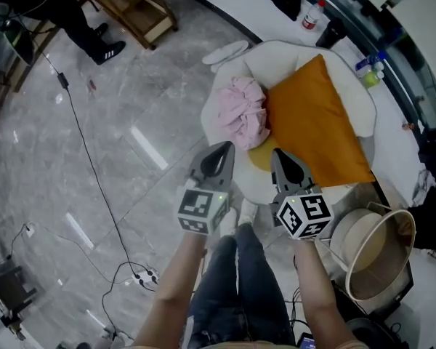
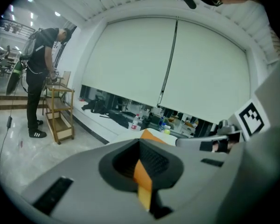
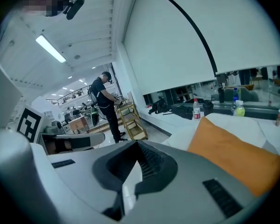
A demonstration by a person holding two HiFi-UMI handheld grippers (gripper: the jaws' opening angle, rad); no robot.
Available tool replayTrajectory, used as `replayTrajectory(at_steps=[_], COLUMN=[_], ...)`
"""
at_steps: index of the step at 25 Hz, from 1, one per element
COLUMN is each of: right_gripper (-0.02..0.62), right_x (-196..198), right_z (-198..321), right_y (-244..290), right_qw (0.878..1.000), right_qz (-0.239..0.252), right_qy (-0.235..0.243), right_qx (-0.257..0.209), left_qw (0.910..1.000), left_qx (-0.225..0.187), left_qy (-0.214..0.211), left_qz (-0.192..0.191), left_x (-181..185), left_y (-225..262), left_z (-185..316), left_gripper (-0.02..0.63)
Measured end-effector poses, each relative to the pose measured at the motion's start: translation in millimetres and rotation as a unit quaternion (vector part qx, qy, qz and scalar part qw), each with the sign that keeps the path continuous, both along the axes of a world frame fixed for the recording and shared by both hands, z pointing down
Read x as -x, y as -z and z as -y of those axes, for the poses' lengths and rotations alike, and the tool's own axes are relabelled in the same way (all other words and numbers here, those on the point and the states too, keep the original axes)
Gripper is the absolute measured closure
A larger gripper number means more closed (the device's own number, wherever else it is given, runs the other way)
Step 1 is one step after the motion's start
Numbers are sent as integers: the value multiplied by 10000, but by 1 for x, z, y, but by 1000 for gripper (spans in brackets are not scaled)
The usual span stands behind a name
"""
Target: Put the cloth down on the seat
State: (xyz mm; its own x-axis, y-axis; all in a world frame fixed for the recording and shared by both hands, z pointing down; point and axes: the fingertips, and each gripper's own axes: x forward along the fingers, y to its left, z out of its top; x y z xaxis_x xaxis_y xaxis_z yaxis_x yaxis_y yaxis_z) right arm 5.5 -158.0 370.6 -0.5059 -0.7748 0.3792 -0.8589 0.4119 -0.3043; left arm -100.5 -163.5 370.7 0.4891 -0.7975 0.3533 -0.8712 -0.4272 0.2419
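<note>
A bunched pink cloth point(image 1: 240, 115) lies on the left part of the white armchair's seat point(image 1: 291, 53), against an orange cushion point(image 1: 316, 122) that leans across the seat. Both grippers hover just in front of the chair, side by side. The left gripper point(image 1: 224, 148) points at the cloth's near edge from a short way off, its jaws shut with nothing in them. The right gripper point(image 1: 277, 153) points at the cushion's lower corner and is also shut and empty. In the left gripper view the closed gripper point(image 2: 141, 143) shows only a sliver of orange cushion point(image 2: 151, 135). The right gripper view shows the cushion point(image 3: 233, 160).
A wooden shelf cart point(image 1: 134, 6) and a person in black point(image 1: 94, 42) stand at the far left. Cables and a power strip point(image 1: 142, 275) lie on the marble floor. A round basket point(image 1: 374, 253) sits to the right. Bottles point(image 1: 312, 13) stand on the window ledge.
</note>
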Motion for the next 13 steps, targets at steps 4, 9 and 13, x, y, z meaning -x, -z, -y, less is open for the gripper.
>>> replayTrajectory(at_steps=[4, 9, 13], right_gripper=[588, 588, 588], right_x=[0, 1, 1], right_z=[-9, -24, -40], right_y=[24, 58, 83], right_qw=[9998, 9988, 9987], right_qz=[131, 315, 309], right_qy=[-114, -279, -237], right_qx=[-96, -239, -335], left_qw=[9999, 9986, 9978], left_qx=[2, -280, -366], left_qy=[-129, -444, -557], left_qz=[-19, 55, 35], left_x=[-2, -9, -13], left_y=[20, 50, 75], left_z=[-12, -24, -37], left_gripper=[594, 594, 594])
